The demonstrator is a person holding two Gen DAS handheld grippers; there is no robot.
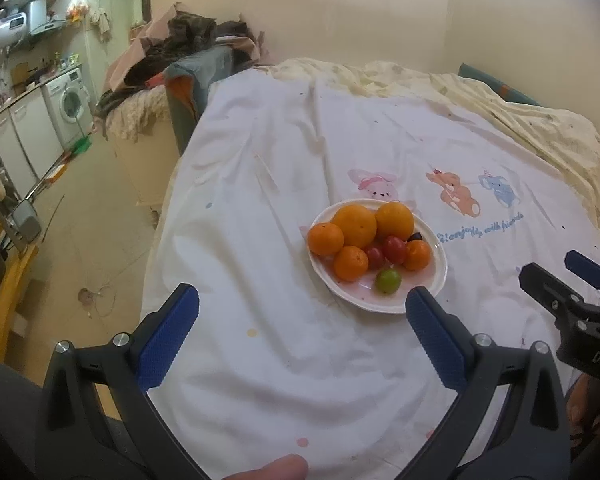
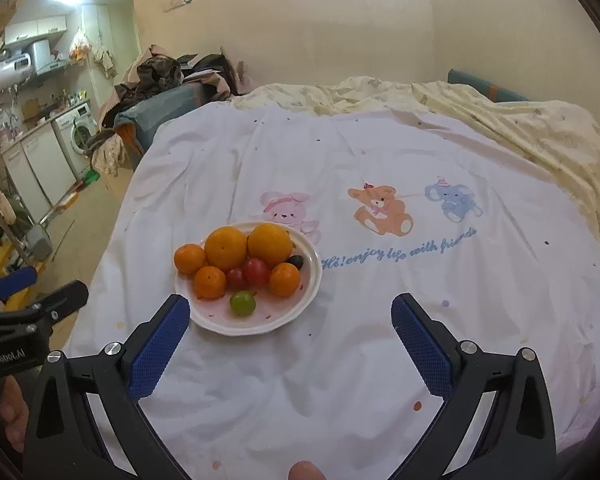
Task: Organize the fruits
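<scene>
Right wrist view: the plate point(image 2: 306, 296) sits on the sheet point(image 2: 380, 352), fruit heaped together on it, so sorting looks done or near it. Left gripper point(image 1: 302, 308) and right gripper point(image 2: 290, 314) hang short of it, jaws wide, holding nothing. Sheet reads "Hi! enjoy life with friends"; the left gripper's body reads "GenRobot.AI".

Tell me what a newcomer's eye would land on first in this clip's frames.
First the white plate piled with oranges, red tomatoes and one green fruit, sitting on the white bedsheet just below its pink bunny print. Next, the blue-padded left gripper and right gripper, both wide open and empty, short of the plate.
</scene>
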